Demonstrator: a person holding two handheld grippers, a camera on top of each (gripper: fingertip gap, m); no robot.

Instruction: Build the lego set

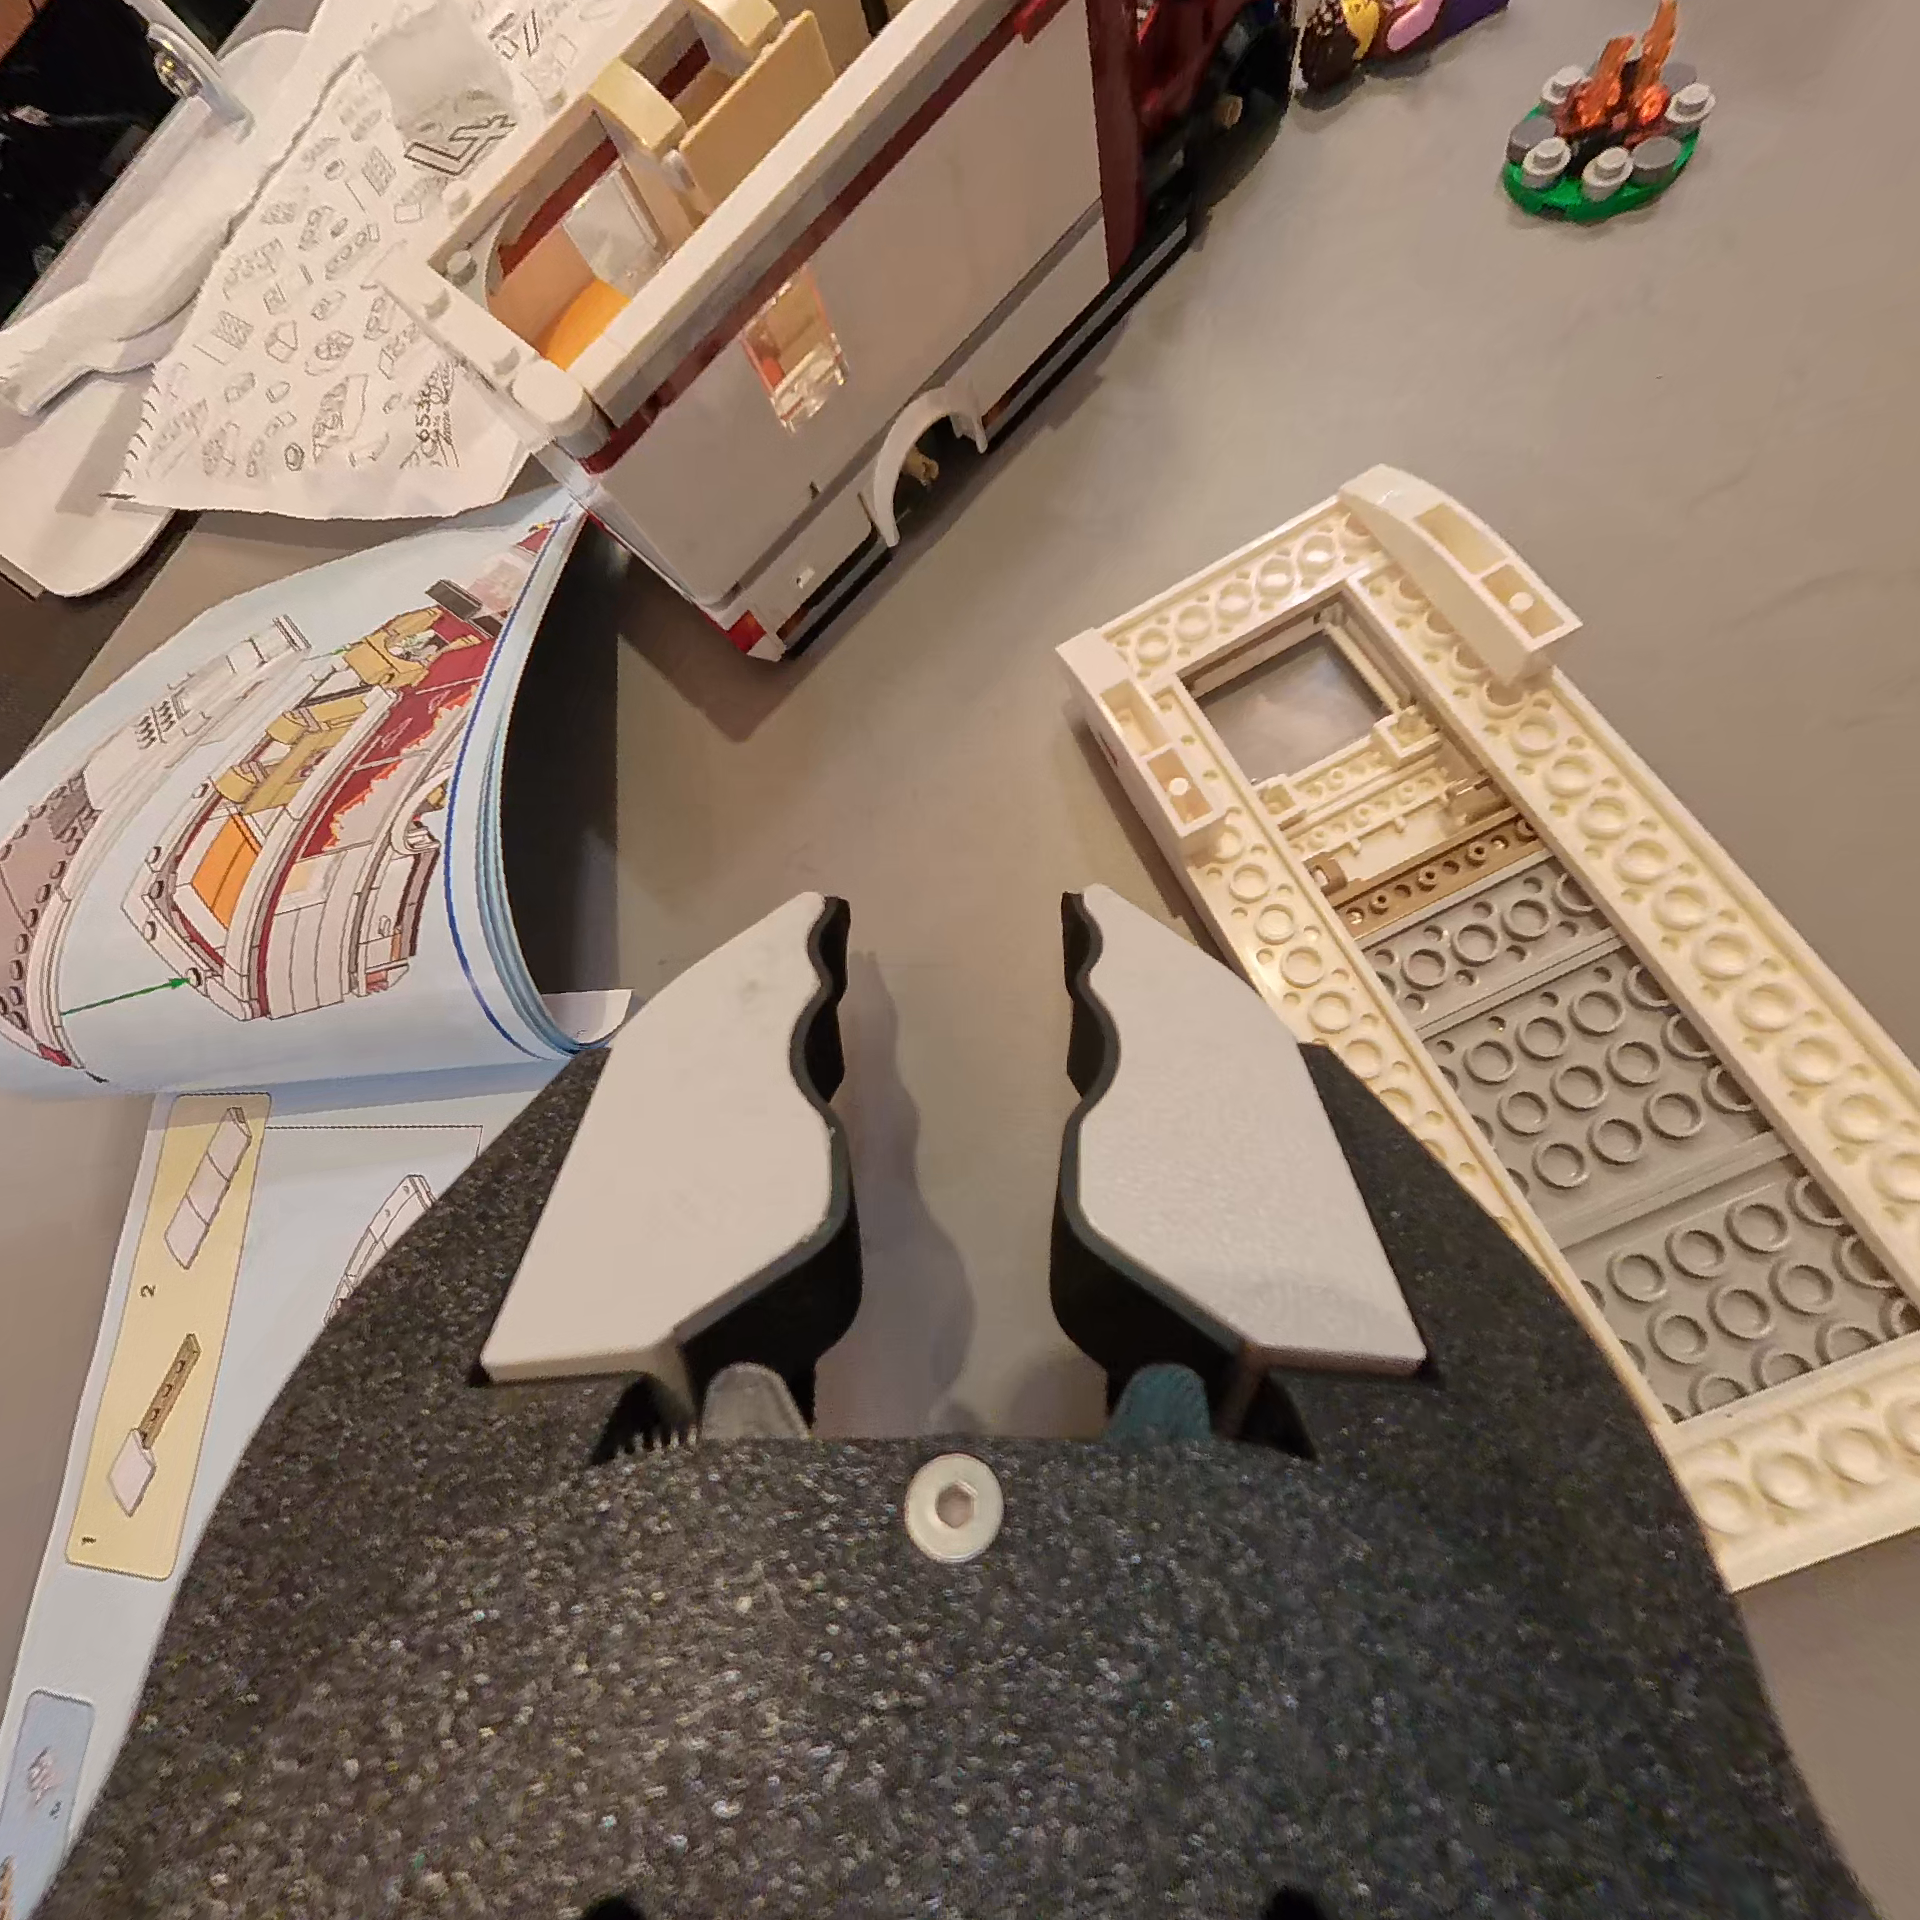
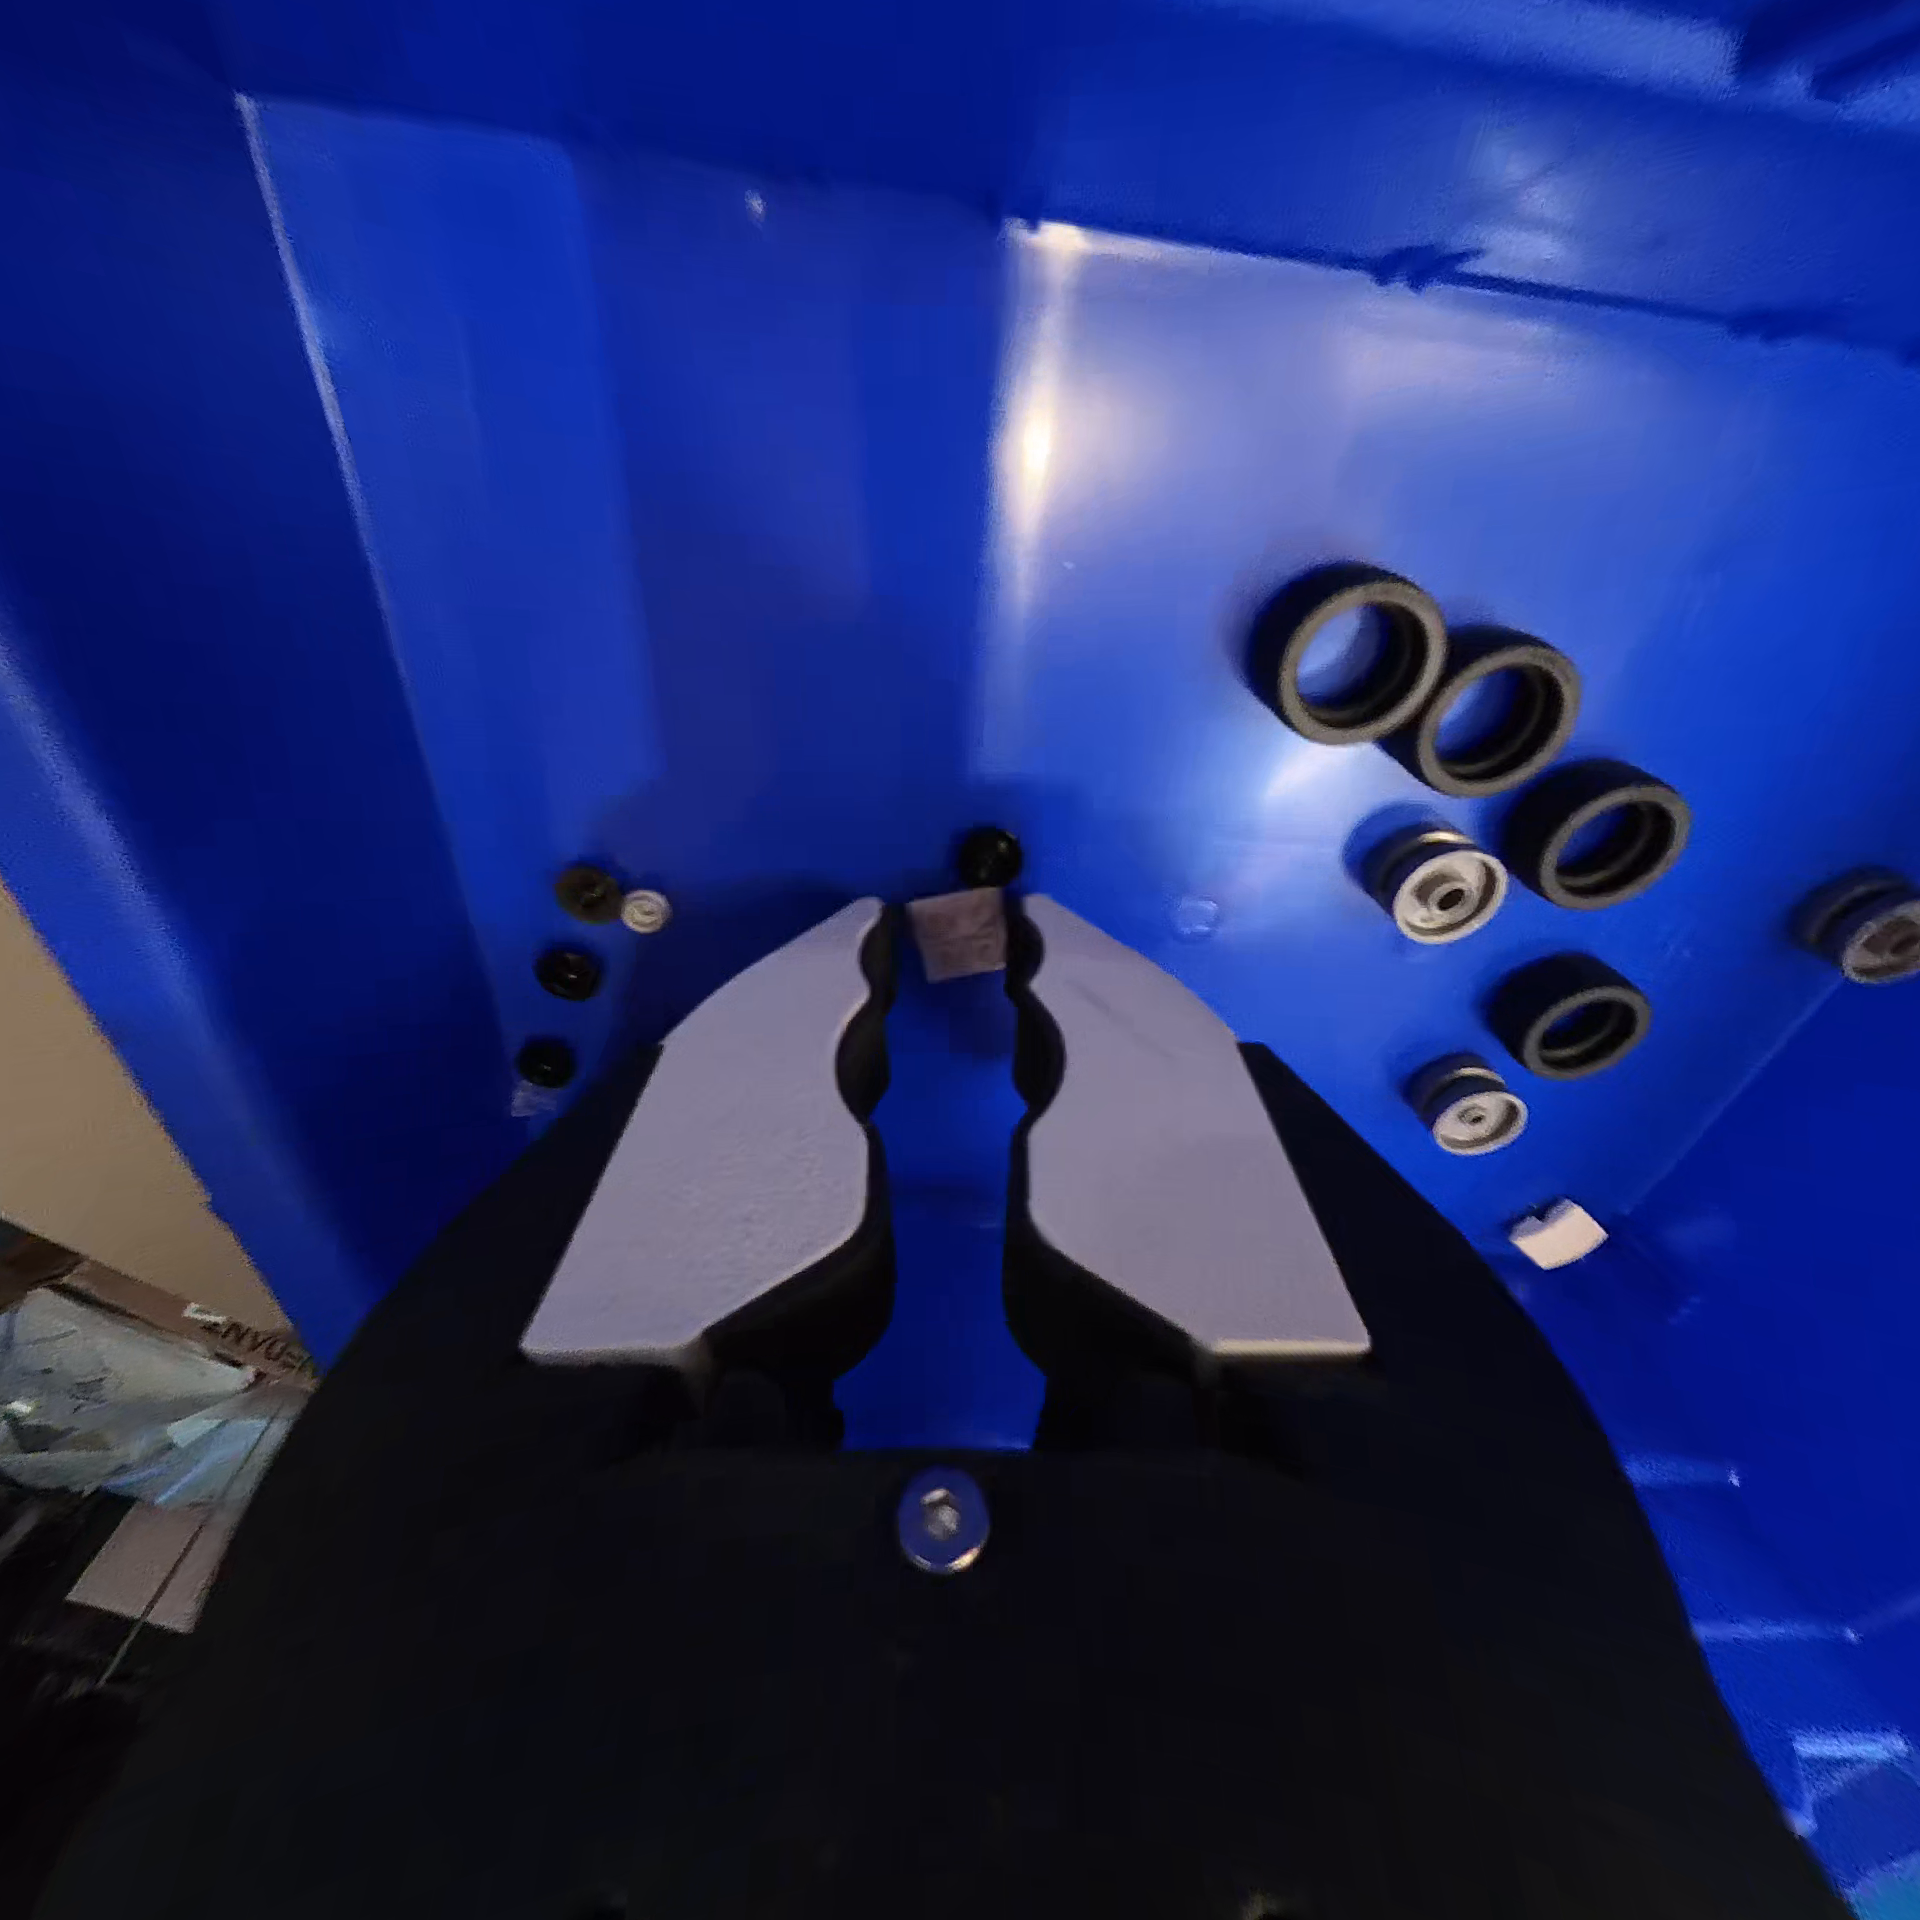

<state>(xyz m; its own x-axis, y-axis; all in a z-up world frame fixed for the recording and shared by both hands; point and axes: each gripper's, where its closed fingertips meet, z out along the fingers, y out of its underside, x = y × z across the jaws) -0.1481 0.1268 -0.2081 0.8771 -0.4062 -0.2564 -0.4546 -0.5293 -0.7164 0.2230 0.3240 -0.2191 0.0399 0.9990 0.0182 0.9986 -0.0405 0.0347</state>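
My left gripper (image 1: pixel 956 935) is open and empty, low over the grey table (image 1: pixel 935 727). An upside-down white and grey brick roof plate (image 1: pixel 1507 997) lies just to its right. An open instruction booklet (image 1: pixel 260 810) lies to its left. A white and dark red brick camper body (image 1: pixel 831 343) stands ahead. My right gripper (image 2: pixel 951 935) is down inside a blue bin (image 2: pixel 727 520). A small grey square tile (image 2: pixel 954 940) sits between its fingertips. The tile touches the right pad (image 2: pixel 1023 956), and a thin strip of blue shows between it and the left pad, so the jaws are not clamped on it.
The bin holds several black tyres (image 2: pixel 1496 717), grey wheel hubs (image 2: pixel 1449 899), small black round pieces (image 2: pixel 566 971) and a white curved piece (image 2: pixel 1553 1242). On the table are torn paper bags (image 1: pixel 312 343) at the back left and a small brick campfire (image 1: pixel 1605 135) at the back right. Left tips to right tips: about 40 cm.
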